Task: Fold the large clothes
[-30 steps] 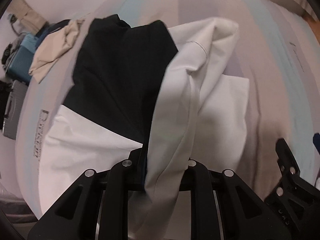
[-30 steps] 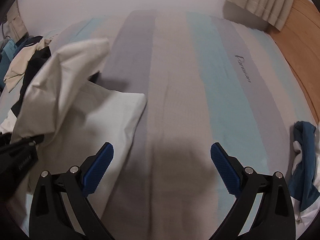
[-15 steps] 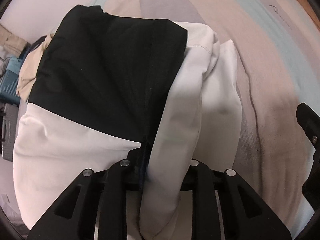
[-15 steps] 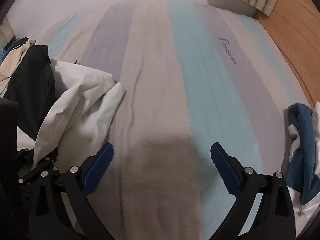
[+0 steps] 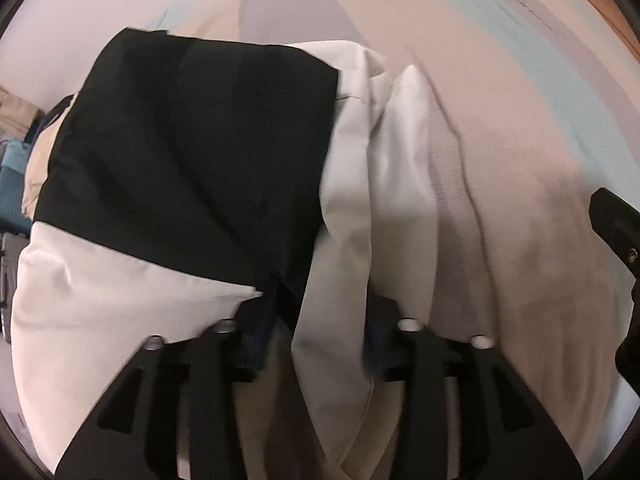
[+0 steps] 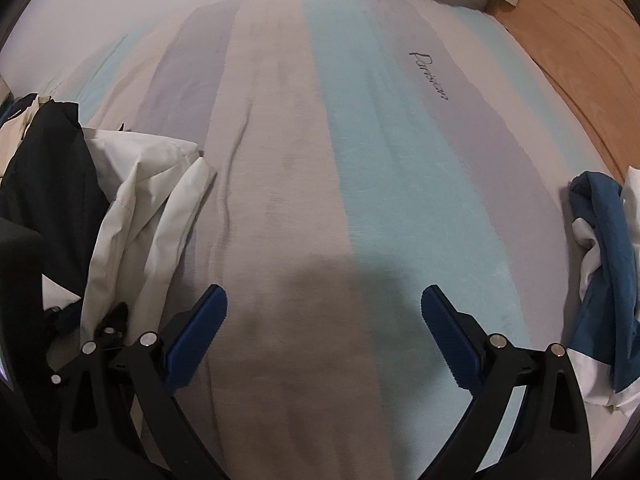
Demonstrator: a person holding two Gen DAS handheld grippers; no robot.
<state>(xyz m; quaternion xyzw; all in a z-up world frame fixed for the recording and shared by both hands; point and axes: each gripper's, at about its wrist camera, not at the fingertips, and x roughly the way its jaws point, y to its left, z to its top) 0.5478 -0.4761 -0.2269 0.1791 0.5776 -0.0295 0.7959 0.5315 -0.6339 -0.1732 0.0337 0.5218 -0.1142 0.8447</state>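
Your left gripper (image 5: 316, 332) has its two fingers a little way apart, and a strip of the black and white garment (image 5: 192, 152) runs down between them. The cloth hides the pads, so you cannot tell if they still pinch it or have let go.

The garment lies in a heap on the striped bed sheet (image 6: 360, 160), just in front of your left gripper. Its black part is on top and to the left. The white part shows below the black and also bunches up on the right side in long folds.

Your right gripper (image 6: 324, 332) has its jaws wide open with nothing between them. Its blue pads (image 6: 196, 332) hang over a bare part of the sheet. The garment sits just to the left of this gripper, with one white fold close beside the left pad.

A blue and white cloth (image 6: 604, 272) lies at the right edge of the bed, well apart from the garment. Past the bed you can see a wooden floor (image 6: 572, 20).
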